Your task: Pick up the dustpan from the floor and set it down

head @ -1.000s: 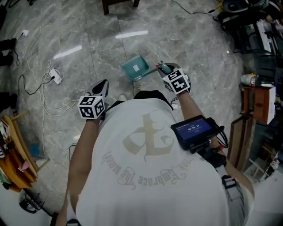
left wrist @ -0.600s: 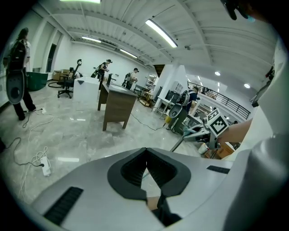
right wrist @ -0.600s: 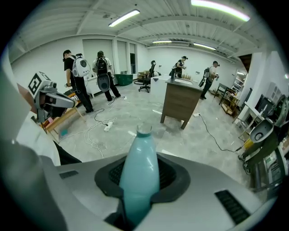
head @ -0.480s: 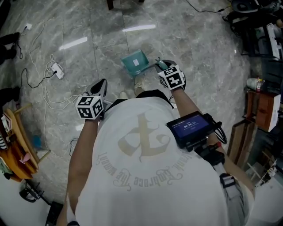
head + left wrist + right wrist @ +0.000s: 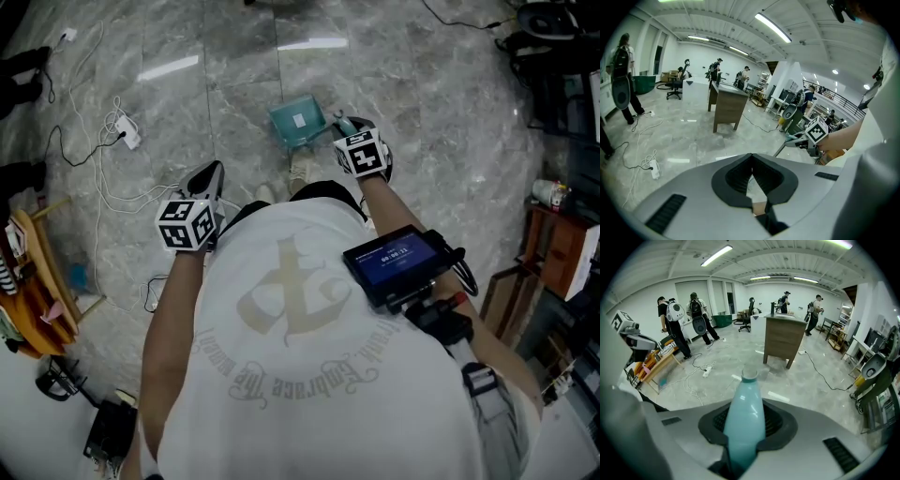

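Head view. Grey marbled floor (image 5: 441,141). The teal dustpan (image 5: 296,122) is low over the tiles, ahead of the person's shoes (image 5: 301,170). Cannot tell if it rests on the floor or hangs just clear of it. The right gripper (image 5: 346,126) is at the pan's right side and points down at it. The left gripper (image 5: 210,174) is well apart, off to the left over bare tiles. A screen (image 5: 393,262) is strapped to the right forearm. White cables and a power strip (image 5: 128,138) lie at the upper left.

Left gripper view. Jaw tips pressed together, nothing between them, only a sliver of floor showing through behind the tips. The other gripper is at the right edge with its marker cube (image 5: 816,131). A wooden desk (image 5: 727,105) stands mid-room. People stand far back by a white counter (image 5: 696,87).

Right gripper view. Jaws pinching the dustpan's teal handle (image 5: 743,416), with the dark pads tight on both sides. The handle's pale tip (image 5: 749,374) points away from the camera, over the floor. The pan itself is out of this view. Two people with backpacks (image 5: 675,311) stand at the left beside a low wooden rack (image 5: 658,365).
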